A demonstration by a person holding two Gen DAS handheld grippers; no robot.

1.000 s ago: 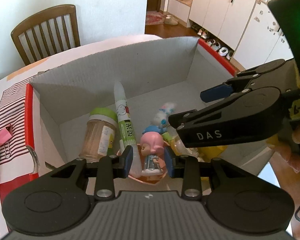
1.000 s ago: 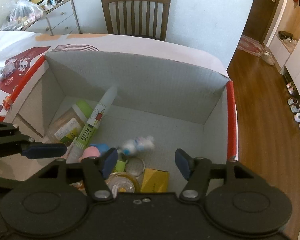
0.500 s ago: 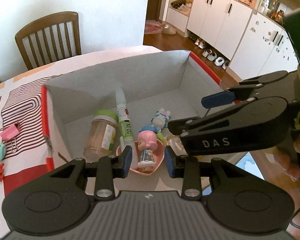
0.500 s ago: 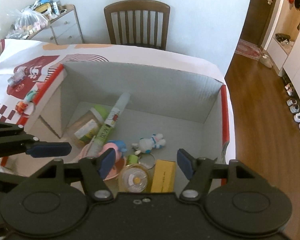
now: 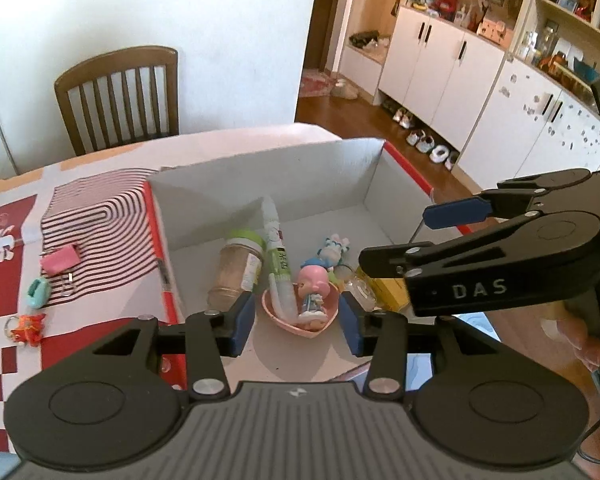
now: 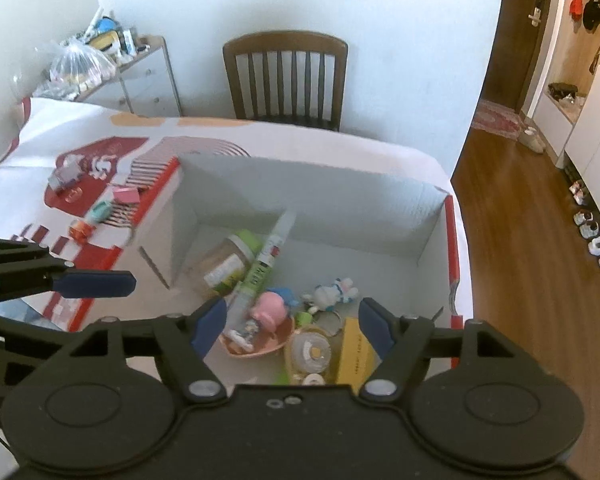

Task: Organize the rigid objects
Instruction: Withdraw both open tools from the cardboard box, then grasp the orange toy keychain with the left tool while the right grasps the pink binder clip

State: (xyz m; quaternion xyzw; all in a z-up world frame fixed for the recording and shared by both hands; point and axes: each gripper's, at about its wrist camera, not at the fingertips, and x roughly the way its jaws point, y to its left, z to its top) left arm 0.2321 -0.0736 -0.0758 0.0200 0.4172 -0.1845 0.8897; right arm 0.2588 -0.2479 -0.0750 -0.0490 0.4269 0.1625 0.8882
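An open cardboard box (image 5: 260, 184) (image 6: 300, 192) with red outer sides stands on the table. In it lie a green-lidded jar (image 5: 236, 268) (image 6: 228, 264), a white tube (image 5: 276, 256) (image 6: 268, 256), a pink-haired figurine (image 5: 314, 288) (image 6: 266, 312) in a pink heart dish (image 5: 296, 320), a white plush keychain (image 5: 334, 246) (image 6: 334, 290), a clear round container (image 6: 310, 354) and a yellow box (image 6: 356, 356). My left gripper (image 5: 296, 322) is open and empty above the box's near edge. My right gripper (image 6: 292, 326) is open and empty above the box.
On the patterned tablecloth left of the box lie a pink binder clip (image 5: 60, 258) (image 6: 126, 195), a teal item (image 5: 39, 292) and a red-orange keychain (image 5: 26, 328). A wooden chair (image 5: 118, 100) (image 6: 286, 76) stands behind the table. Wooden floor and white cabinets (image 5: 460, 80) lie to the right.
Both grippers have risen and pulled back from the box, so more of the table shows. My left gripper's jaws have opened wider and the figurine sits in the dish below them.
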